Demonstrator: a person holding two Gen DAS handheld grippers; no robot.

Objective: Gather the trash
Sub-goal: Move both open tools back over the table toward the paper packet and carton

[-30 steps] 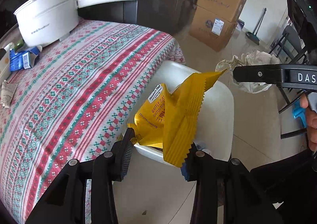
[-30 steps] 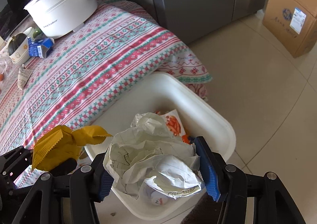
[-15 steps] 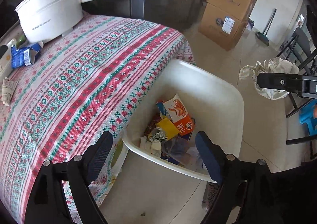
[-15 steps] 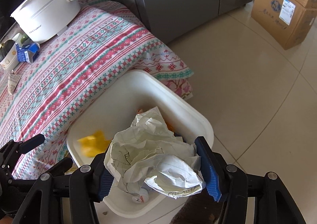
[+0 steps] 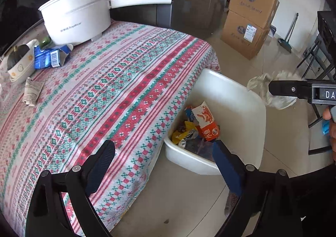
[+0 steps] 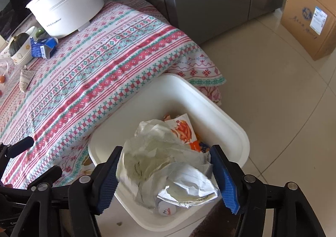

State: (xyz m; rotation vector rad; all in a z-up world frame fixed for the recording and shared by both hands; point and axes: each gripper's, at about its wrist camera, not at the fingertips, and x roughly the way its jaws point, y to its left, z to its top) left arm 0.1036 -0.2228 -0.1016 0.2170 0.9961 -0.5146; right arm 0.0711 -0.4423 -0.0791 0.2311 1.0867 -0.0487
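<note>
A white bin (image 5: 235, 94) (image 6: 231, 128) stands on the floor beside the table and holds wrappers, among them an orange and white carton (image 5: 206, 120) and a yellow wrapper (image 5: 181, 132). My left gripper (image 5: 163, 165) is open and empty, above the table's edge and the bin's near rim. My right gripper (image 6: 168, 176) is shut on a crumpled paper ball (image 6: 163, 165) and holds it over the bin. In the left wrist view the paper ball (image 5: 273, 88) looks blurred at the right. A blue carton (image 5: 50, 56) (image 6: 43, 47) and a folded paper scrap (image 5: 31, 94) (image 6: 26, 78) lie on the table.
The table has a patterned red and green cloth (image 5: 94, 98). A white electric pot (image 5: 77, 18) (image 6: 67, 8) with a long handle stands at its far end. A bowl with a squash (image 5: 19, 60) sits at the left. Cardboard boxes (image 5: 250, 21) stand on the floor.
My left gripper opened and let go of the yellow wrapper, which now lies in the bin, then drew back over the table. My right gripper brought the paper ball over the bin.
</note>
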